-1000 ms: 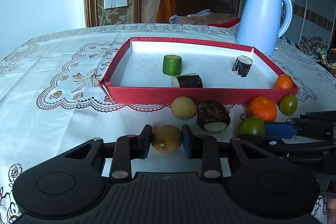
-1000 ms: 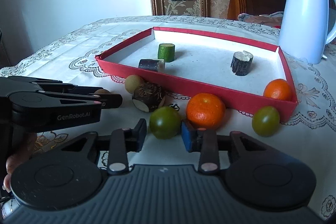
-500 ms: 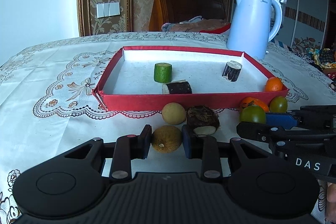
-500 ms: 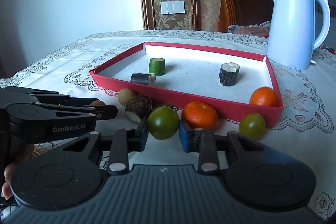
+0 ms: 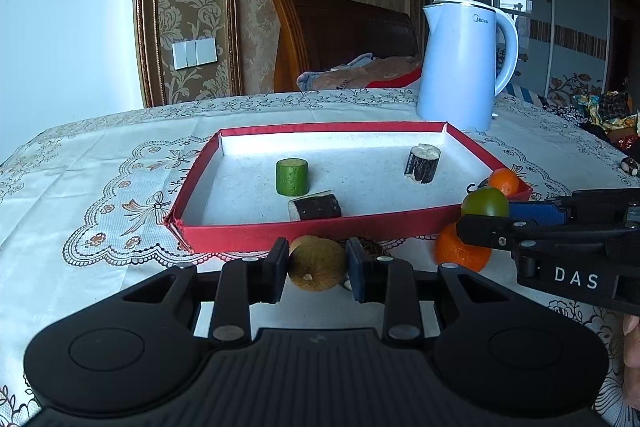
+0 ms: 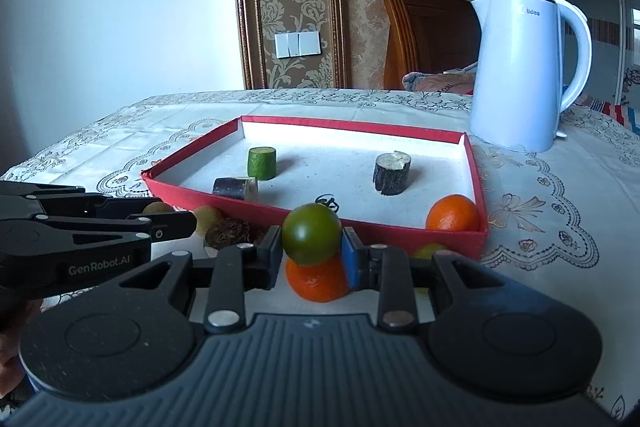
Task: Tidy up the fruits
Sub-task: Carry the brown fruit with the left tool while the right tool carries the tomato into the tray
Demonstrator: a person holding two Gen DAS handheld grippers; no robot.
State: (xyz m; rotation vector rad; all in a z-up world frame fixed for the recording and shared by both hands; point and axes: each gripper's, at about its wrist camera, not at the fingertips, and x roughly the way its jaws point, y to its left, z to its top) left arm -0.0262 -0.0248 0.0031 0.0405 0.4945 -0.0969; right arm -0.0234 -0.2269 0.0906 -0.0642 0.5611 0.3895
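Observation:
My left gripper (image 5: 317, 269) is shut on a round brown fruit (image 5: 317, 264), held just in front of the red tray (image 5: 280, 231). My right gripper (image 6: 312, 247) is shut on a green round fruit (image 6: 312, 234), which hangs above an orange (image 6: 316, 283) on the cloth. In the left wrist view the right gripper (image 5: 486, 217) reaches in from the right with the green fruit (image 5: 485, 202). In the right wrist view the left gripper (image 6: 160, 221) comes in from the left. A second orange (image 6: 452, 213) lies in the tray's near right corner.
The tray holds a green cylinder piece (image 5: 292, 177), a dark piece lying flat (image 5: 316, 207) and a dark stump (image 5: 423, 163). Before the tray lie another brown fruit (image 6: 208, 219), a dark cut root (image 6: 232, 233) and a green fruit (image 6: 430, 250). A white kettle (image 6: 516, 75) stands behind.
My right gripper has lifted the green fruit off the cloth, up over the orange and closer to the tray. The left gripper has tipped upward, still gripping the brown fruit.

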